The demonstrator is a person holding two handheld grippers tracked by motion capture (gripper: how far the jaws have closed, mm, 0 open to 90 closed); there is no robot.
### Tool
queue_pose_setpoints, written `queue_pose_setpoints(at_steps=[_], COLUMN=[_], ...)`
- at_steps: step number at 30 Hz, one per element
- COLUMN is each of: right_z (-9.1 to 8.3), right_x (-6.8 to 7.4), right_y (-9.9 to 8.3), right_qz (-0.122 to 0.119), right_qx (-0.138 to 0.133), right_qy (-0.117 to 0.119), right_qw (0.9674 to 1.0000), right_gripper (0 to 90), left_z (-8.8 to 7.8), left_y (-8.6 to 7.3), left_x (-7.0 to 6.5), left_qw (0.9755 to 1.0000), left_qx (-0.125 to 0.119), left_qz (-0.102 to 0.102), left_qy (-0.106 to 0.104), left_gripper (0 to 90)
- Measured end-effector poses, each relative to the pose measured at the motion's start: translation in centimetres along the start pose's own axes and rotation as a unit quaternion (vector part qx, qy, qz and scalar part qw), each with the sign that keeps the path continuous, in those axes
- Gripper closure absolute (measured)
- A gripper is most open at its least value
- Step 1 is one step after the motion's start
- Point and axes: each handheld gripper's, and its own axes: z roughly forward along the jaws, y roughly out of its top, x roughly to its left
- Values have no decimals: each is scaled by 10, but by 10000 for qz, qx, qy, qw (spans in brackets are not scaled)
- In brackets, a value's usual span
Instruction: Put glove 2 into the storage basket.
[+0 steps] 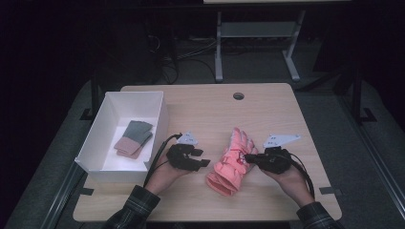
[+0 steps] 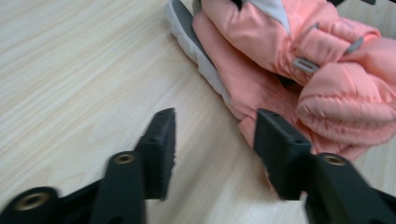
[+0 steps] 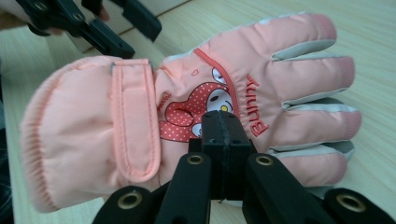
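My right gripper [image 1: 248, 157] is clamped shut on the pink glove [image 1: 231, 162]; my left gripper [image 1: 203, 159] stands half open, empty. The glove isn't boxed yet; the white box [image 1: 157, 119] at left holds folded socks [image 1: 133, 138].

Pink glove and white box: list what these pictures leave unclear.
- Pink glove: right gripper view, the shut right claw covers part of the bunny print; whether fabric is pinched cannot be told.
- Pink glove: left gripper view, top and right edges cut it off.
- Folded cloth in the white box: high view, too small to identify.
- Left claw: jaws apart, nothing between.
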Motion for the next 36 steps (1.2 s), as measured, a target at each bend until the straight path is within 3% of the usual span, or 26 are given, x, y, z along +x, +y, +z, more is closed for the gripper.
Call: queue_pose_setpoints(at_steps=[6, 13, 16, 21, 28, 30, 36], right_z=[15, 29, 33, 38, 41, 41, 43], right_x=[0, 3, 3, 4, 6, 7, 8], right_y=[-4, -4, -5, -5, -6, -6, -7], right_qz=[-63, -2, 3, -41, -70, -92, -140], right_qx=[214, 387, 462, 529, 564, 582, 608], right_qy=[-61, -112, -117, -171, -251, -276, -304], right_qw=[9997, 9992, 9989, 9984, 9981, 9979, 9976], right_gripper=[900, 900, 900, 900, 900, 900, 900], left_z=[-1, 0, 9, 28, 54, 60, 73], left_y=[8, 29, 40, 50, 51, 50, 46], left_x=[1, -5, -6, -2, 6, 6, 4], left_qw=[9998, 9992, 9988, 9987, 9980, 9968, 9963], left_qx=[-153, -293, -276, -241, -46, -76, 121], left_qz=[-20, -26, -52, -150, -298, -433, -412], left_qy=[-89, -277, -402, -425, -552, -662, -744], left_gripper=[331, 240, 197, 172, 159, 153, 144])
